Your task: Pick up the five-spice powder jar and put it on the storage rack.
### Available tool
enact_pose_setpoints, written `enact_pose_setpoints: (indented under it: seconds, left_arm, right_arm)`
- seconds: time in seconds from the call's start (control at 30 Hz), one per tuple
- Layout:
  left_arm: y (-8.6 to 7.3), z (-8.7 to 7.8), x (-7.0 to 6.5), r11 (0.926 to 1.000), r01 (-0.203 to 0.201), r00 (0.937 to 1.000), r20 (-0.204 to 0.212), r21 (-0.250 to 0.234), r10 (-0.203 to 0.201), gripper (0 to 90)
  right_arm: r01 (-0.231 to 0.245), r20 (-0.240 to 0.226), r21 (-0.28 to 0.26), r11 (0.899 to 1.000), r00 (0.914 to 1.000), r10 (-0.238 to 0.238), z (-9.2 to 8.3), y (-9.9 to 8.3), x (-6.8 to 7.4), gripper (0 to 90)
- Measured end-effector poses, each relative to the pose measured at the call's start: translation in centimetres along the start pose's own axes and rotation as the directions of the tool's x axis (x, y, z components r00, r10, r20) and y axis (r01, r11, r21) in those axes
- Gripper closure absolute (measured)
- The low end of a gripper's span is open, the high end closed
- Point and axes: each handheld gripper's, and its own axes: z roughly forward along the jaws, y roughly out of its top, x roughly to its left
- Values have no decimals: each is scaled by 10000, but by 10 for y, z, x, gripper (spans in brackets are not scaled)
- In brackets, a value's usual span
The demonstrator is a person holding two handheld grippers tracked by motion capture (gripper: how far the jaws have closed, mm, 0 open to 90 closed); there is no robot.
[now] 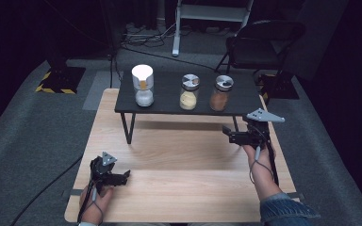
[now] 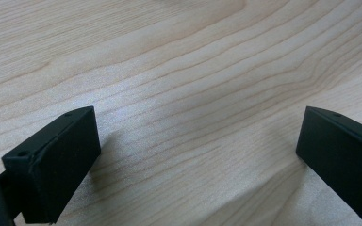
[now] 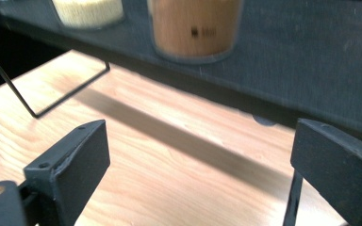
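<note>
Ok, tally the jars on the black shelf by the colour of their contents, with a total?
White contents: 1, the white jar
Yellow contents: 1, the yellow jar
Brown contents: 1, the brown jar
Total: 3

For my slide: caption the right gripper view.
Open right gripper above the wooden table, facing the brown spice jar.

Pale wood table (image 1: 179,155), smooth, faintly glossy; matt black plastic tongs (image 1: 122,178); beyond these, dark matt shelf (image 1: 169,89), clear glossy glass jars (image 1: 219,94), metal lids.
</note>
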Motion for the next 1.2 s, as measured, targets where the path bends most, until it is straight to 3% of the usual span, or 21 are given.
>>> enact_pose_setpoints:
  seconds: [0.53, 0.87, 1.2]
  left_arm:
    - [0, 0, 0, 10000, 1, 10000, -8, 0, -1, 3]
    - [0, 0, 0, 10000, -14, 10000, -21, 5, 14, 3]
    - [0, 0, 0, 10000, -15, 10000, -21, 7, 15, 3]
  right_arm:
    - [-25, -115, 542, 9985, 9999, 32, 8, -55, -7, 13]
    - [26, -143, 1134, 9935, 9999, -10, 16, -88, -12, 0]
    - [-107, 24, 1814, 9834, 9999, 105, 22, -108, -15, 0]
